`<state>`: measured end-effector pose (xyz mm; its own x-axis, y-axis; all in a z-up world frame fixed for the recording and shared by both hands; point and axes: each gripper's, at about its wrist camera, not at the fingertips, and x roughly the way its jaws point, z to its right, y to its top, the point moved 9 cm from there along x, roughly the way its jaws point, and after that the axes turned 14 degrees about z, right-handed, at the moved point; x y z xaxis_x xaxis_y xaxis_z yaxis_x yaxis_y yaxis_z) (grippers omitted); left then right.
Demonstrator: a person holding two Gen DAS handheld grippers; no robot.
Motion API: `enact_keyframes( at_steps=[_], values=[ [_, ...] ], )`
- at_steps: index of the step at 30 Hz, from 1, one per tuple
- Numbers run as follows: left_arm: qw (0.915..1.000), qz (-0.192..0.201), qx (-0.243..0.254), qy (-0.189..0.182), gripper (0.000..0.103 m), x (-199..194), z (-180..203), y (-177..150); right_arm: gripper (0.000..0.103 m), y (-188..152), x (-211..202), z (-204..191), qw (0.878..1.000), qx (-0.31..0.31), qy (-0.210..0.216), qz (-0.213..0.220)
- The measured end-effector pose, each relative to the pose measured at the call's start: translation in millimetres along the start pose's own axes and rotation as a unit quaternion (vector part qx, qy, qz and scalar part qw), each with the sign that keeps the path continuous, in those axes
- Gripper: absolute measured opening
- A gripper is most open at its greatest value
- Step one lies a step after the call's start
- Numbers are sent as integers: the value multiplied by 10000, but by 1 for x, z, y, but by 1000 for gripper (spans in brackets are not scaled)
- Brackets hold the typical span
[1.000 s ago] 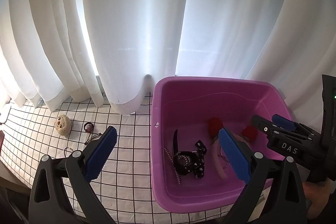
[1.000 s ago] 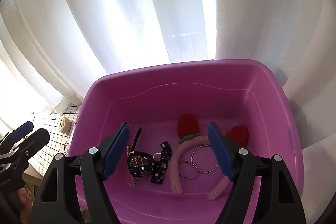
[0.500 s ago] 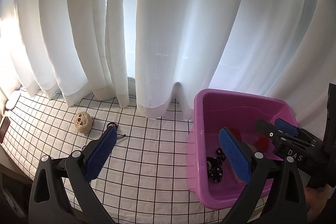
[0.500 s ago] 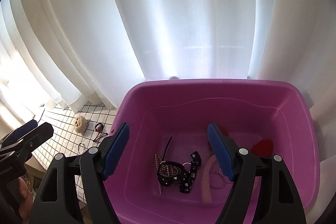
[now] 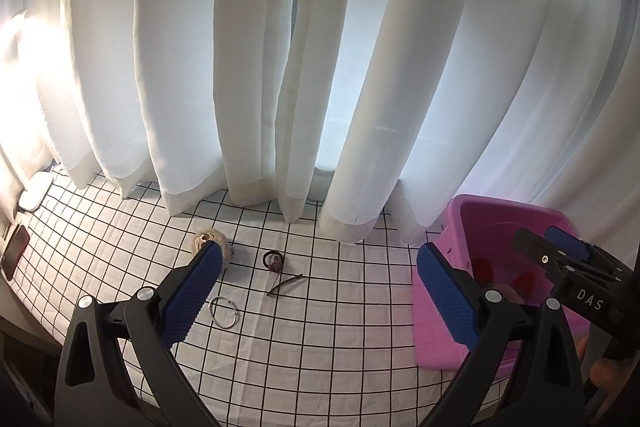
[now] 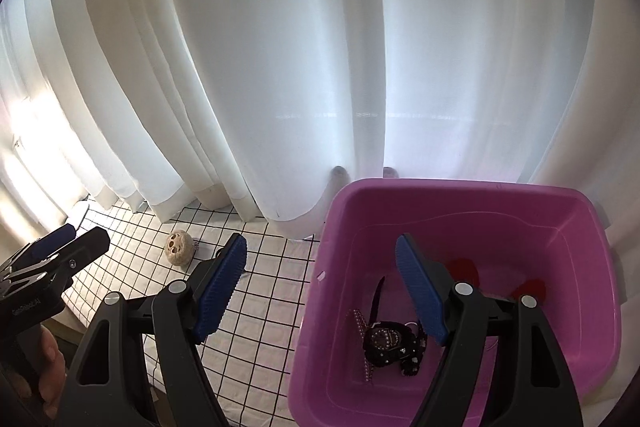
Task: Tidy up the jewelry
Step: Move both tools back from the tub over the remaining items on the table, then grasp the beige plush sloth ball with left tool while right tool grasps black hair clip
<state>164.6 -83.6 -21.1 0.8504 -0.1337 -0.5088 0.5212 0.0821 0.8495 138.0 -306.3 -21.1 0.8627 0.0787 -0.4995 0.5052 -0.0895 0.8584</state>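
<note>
White curtains [image 5: 248, 67] over gridded tablecloth [image 5: 320, 307], hair tie [image 5: 274, 261], hoops [image 5: 223, 311], pink tub [image 6: 460, 211]; both hand-held grippers [image 5: 316, 291] [image 6: 320, 291] agape, empty.

White curtains [image 5: 256, 67] hang in folds ahead of me, their hems resting on the surface [image 5: 320, 327], which wears a white cloth with a black grid. At its far left edge I see a flat white object [image 5: 36, 191] and a dark red one [image 5: 15, 253].
</note>
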Motion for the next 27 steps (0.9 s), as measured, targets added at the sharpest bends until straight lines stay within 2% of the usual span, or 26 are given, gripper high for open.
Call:
enact_keyframes(
  at_steps=[9,18,22,27],
  values=[
    [9992,-82,-184,335,96,-2,-98,-10,73,-13,17,-81,9996,-193,185,-125],
    [9953,-387,-235,853,96,2,-204,-37,73,-49,44,-143,9985,-167,281,-450],
    [9940,-524,-104,952,96,9,-238,-50,73,-68,52,-159,9981,-94,170,-589],
    [9945,-597,27,858,96,25,-259,-61,73,-87,58,-168,9977,101,-52,-663]
  ],
)
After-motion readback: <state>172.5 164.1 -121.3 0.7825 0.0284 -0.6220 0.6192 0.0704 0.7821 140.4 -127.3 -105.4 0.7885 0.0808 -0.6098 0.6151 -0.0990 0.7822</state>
